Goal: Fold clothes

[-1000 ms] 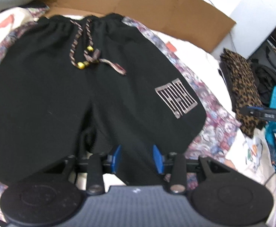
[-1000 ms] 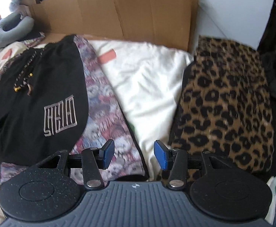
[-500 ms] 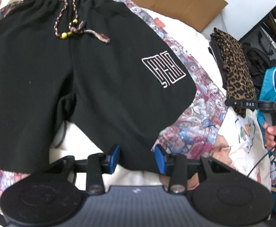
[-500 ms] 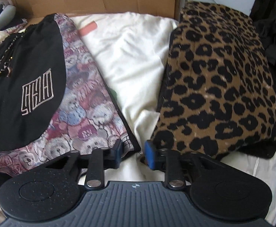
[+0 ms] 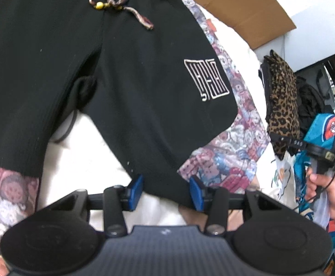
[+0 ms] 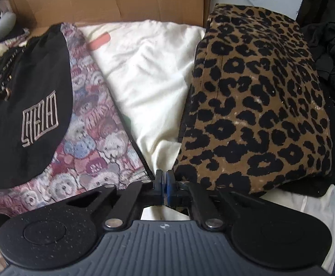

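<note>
Black knit shorts [image 5: 126,73] with braided, yellow-beaded drawstring [image 5: 112,2] and pale maze-like emblem [image 5: 205,79], spread flat front-up on bear-patterned fabric [image 5: 231,142], folded leopard-print garment [image 6: 259,105] well apart

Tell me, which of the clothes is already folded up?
The leopard-print brown and black garment is folded into a neat block. The black shorts with the white square logo lie spread flat, both legs apart, on the teddy-bear patterned blanket.
</note>
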`<move>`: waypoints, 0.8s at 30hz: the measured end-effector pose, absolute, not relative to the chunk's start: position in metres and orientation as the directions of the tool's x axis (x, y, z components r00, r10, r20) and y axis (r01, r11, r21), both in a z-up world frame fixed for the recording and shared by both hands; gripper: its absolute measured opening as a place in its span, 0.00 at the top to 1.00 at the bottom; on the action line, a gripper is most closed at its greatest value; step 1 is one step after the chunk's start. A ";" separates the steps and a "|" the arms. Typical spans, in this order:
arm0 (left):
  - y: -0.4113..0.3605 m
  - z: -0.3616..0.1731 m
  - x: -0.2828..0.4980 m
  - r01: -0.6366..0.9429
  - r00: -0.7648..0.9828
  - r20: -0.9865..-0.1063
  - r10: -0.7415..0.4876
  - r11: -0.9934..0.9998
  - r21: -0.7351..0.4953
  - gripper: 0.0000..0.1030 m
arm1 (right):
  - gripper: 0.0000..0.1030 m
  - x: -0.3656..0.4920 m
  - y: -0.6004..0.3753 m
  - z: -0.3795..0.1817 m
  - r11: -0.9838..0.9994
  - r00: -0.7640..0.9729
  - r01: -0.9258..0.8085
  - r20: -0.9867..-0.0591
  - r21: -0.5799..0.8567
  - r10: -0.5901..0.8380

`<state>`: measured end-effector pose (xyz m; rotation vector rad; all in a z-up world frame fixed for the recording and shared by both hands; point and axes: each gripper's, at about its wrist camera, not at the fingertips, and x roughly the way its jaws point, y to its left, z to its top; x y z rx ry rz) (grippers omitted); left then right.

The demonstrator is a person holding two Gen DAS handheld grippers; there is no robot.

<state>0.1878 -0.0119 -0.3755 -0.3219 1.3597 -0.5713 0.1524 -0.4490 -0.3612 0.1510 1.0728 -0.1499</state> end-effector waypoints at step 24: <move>0.001 -0.380 0.183 0.025 0.057 -0.686 -0.725 0.688 -0.725 0.99 | 0.97 0.147 -0.409 -0.375 0.987 0.442 0.090 -0.893 0.134 0.081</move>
